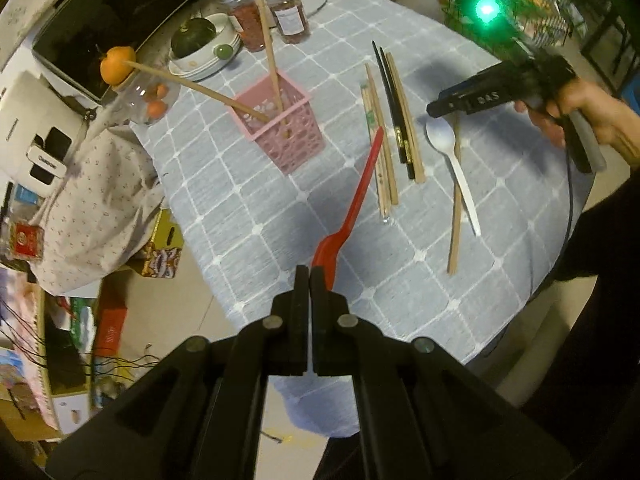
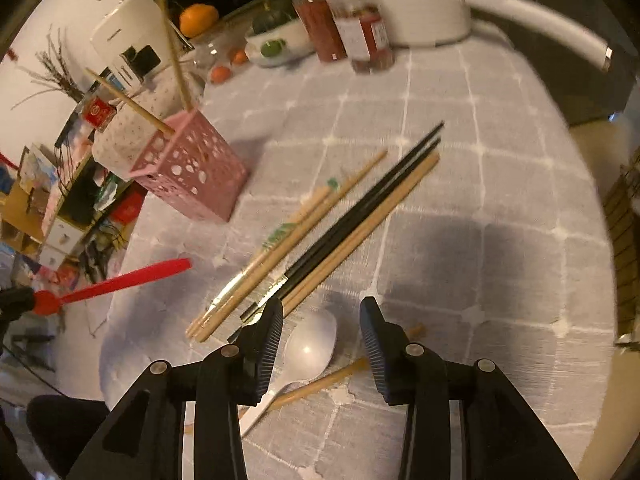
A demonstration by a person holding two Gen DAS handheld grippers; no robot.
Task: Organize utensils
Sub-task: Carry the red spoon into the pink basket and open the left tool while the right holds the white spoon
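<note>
Holding the red plastic spoon (image 1: 352,208) by its bowl end, the left gripper (image 1: 310,276) is clamped tight, the long handle sticking out ahead of it over the grey checked cloth on the counter (image 1: 248,216). The pink perforated plastic basket (image 1: 280,124) stands farther ahead and to the left, already holding two wooden chopsticks (image 1: 266,36) that lean out of it. The right gripper (image 2: 320,320) hangs with its jaws partly apart and nothing between the pads, directly above the white plastic spoon (image 2: 310,350), which crosses a single wooden chopstick (image 2: 320,384). The row of loose chopsticks (image 2: 320,232) lies just ahead of it. The pinch on the rounded bowl looks shallow, so the red spoon could swivel or slip; its handle might also knock the leaning chopsticks or tip the light basket.
</note>
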